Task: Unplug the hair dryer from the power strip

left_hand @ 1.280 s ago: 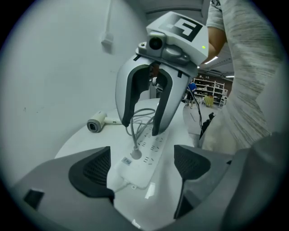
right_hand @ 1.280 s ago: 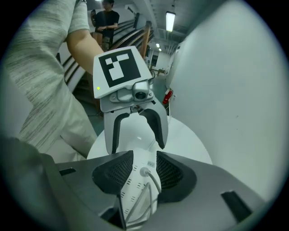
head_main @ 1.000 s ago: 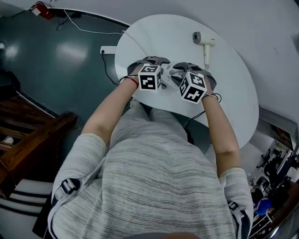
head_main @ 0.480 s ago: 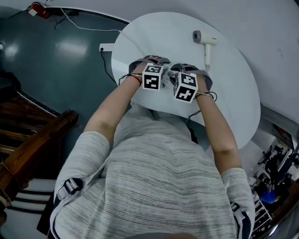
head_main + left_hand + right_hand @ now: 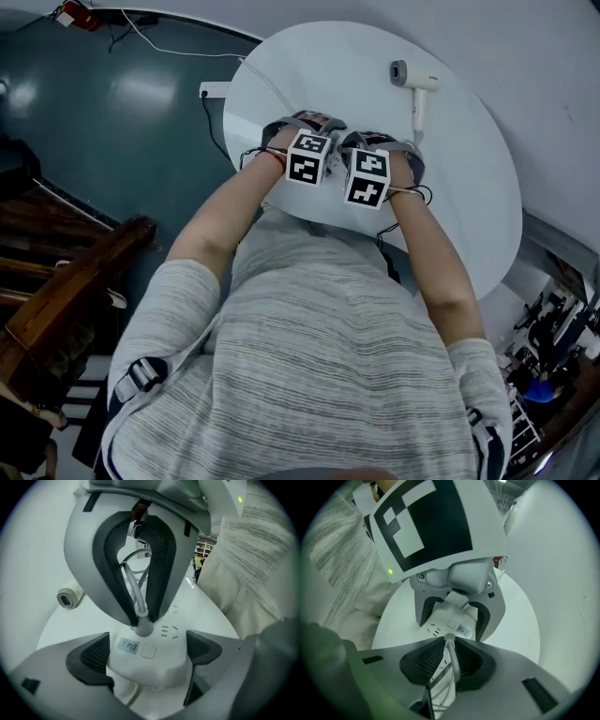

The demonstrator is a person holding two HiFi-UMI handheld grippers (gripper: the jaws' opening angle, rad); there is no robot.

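Plug (image 5: pixel 143 628) pinched in closing right tool (image 5: pixel 449 641); left tool (image 5: pixel 146 654) clamps power strip (image 5: pixel 161 666) near table (image 5: pixel 469 187) edge

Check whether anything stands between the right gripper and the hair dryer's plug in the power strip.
Nothing visible does. The right gripper is closing its jaws directly on the plug, with only the plug's cord running up between them. The left gripper holds the power strip.

Dark teal floor (image 5: pixel 122 103) all around, glossy, throwing back pale patches of light. A round white surface (image 5: pixel 469 187) stands by a plain light wall (image 5: pixel 544 56). Dark wooden furniture (image 5: pixel 75 291) off to one side; a white cable (image 5: pixel 169 47) trails across the floor.
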